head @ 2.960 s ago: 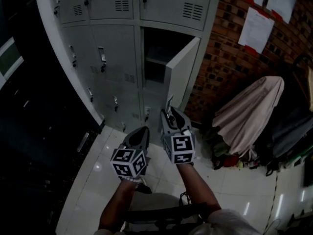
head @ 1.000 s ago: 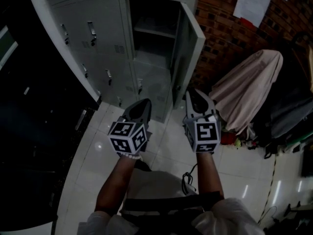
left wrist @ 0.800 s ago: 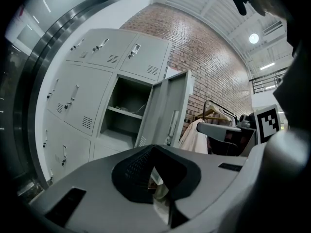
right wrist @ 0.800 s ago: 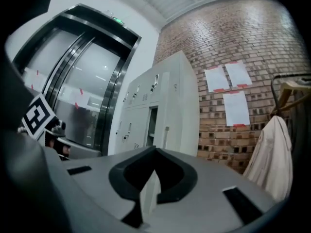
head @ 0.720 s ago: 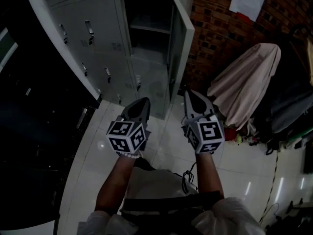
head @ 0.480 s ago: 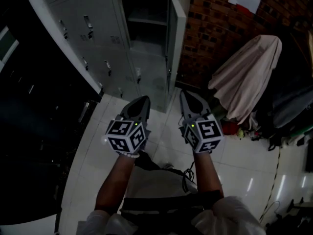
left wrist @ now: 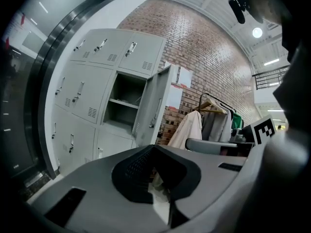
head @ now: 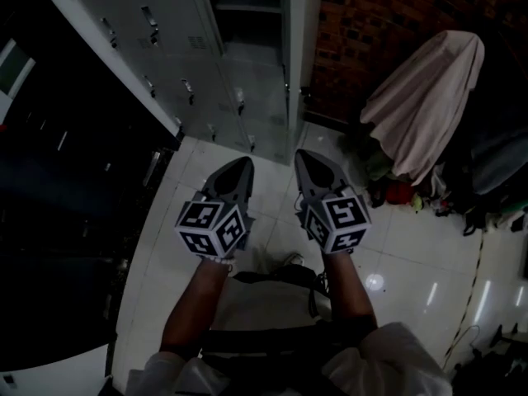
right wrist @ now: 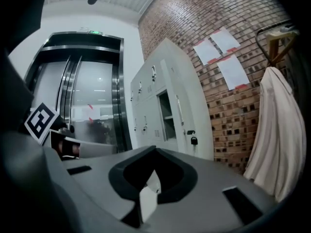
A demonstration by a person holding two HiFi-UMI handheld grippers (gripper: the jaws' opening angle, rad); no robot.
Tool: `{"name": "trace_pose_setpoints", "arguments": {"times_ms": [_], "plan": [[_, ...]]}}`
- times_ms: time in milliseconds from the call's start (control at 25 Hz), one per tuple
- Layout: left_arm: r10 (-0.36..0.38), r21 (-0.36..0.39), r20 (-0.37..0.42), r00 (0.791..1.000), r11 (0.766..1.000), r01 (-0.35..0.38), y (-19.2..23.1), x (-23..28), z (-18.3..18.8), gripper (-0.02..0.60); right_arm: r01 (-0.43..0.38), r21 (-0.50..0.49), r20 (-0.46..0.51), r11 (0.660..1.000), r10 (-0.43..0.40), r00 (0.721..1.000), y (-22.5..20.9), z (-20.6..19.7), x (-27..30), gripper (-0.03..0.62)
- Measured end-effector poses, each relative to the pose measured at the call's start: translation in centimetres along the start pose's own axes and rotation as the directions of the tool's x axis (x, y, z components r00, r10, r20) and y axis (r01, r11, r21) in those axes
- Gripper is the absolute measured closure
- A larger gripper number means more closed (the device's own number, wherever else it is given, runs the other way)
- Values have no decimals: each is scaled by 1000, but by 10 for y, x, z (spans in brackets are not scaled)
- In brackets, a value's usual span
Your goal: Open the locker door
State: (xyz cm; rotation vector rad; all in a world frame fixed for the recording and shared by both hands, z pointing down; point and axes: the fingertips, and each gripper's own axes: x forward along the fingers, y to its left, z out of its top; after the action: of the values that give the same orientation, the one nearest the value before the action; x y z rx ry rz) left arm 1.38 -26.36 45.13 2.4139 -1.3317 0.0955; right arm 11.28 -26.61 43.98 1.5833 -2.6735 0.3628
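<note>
The grey locker bank [head: 165,48] fills the top of the head view. One middle locker's door [head: 290,48] stands swung wide to the right, showing a dark compartment with a shelf [left wrist: 121,106]. In the right gripper view the door [right wrist: 182,115] is seen nearly edge-on, with a small padlock [right wrist: 194,141] hanging from it. My left gripper [head: 242,167] and right gripper [head: 304,158] are side by side over the floor, well short of the locker. Both are shut with nothing between the jaws and touch nothing.
A brick wall [head: 363,23] with pinned papers [right wrist: 221,47] runs right of the lockers. A beige garment [head: 421,97] drapes over a rack, with clutter [head: 396,192] below it. Dark glass doors [right wrist: 92,106] stand to the left. White floor tiles [head: 412,238] lie underfoot.
The door has swung from half open to wide open. The right gripper has left the door's edge and closed, and both grippers have drawn back from the locker.
</note>
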Motion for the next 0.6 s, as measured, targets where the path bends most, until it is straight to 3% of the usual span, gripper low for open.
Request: {"name": "trace_pose_setpoints", "arguments": {"times_ms": [200, 600], "plan": [[-23, -9, -4, 1000, 1000, 23, 5, -28, -5, 583, 24, 28, -11, 999, -24, 1000, 22, -13, -6, 591], [-55, -59, 14, 998, 997, 55, 39, -114, -13, 583, 48, -39, -64, 998, -50, 997, 123, -26, -26, 591]]}}
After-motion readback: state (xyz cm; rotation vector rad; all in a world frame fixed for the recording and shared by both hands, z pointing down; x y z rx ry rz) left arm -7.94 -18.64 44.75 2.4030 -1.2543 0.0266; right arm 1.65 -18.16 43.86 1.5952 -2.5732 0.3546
